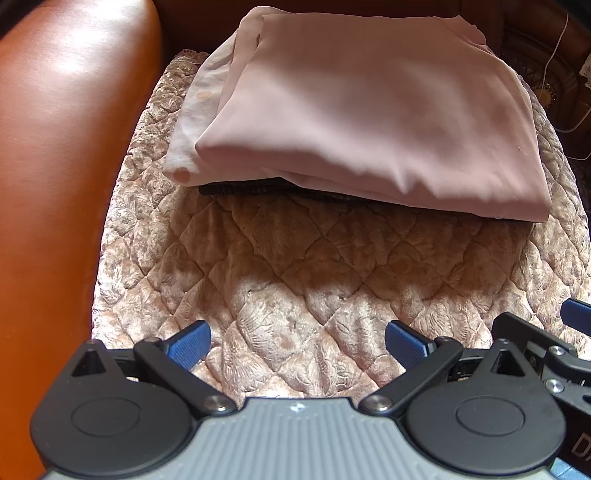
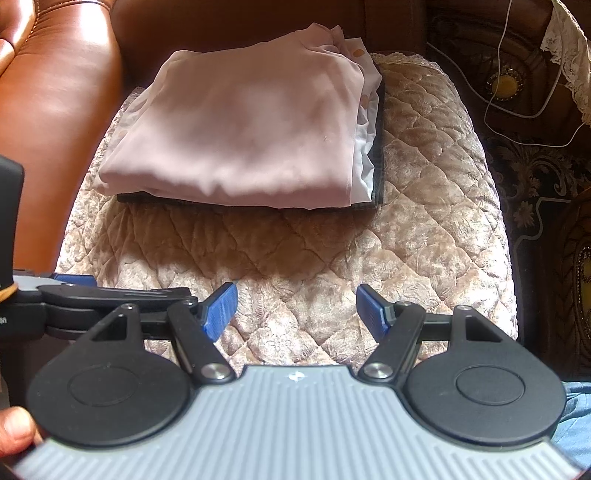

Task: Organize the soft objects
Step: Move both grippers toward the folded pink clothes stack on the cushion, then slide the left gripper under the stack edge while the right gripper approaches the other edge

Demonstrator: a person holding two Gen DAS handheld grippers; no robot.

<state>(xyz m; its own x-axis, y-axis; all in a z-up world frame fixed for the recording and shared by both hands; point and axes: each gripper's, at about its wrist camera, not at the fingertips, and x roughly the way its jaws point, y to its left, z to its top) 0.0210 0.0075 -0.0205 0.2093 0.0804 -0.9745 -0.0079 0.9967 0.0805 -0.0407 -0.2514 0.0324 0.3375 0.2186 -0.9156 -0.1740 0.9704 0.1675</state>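
Flanking the seat on its left, a brown leather armrest (image 1: 66,155) rose beside the quilted cushion cover (image 1: 295,280), which spread across the seat in a pale diamond-stitched pattern. Toward the back of that cover lay a folded stack of soft things: a pink cloth (image 1: 369,110) on top, a white spotted fabric (image 1: 188,122) showing along one side beneath it, and a dark ribbed textile (image 1: 258,186) at the bottom, its edge peeking out under the front fold. The stack rested flat on the cushion, its rear edge close to the leather backrest (image 2: 240,26).

Nearer the cameras, the left gripper (image 1: 297,345) hung over the bare front part of the cover with its blue pads (image 1: 188,347) spread wide and nothing between them. Just beside it, the right gripper (image 2: 295,308) sat likewise parted and empty, well short of the stack. A fingertip (image 2: 16,430) showed at the lower left corner of the right wrist view.

Farther right, a white cable (image 2: 498,74) trailed over dark carved wooden furniture (image 2: 535,166), and a strip of lace trim (image 2: 569,48) hung at the upper corner.
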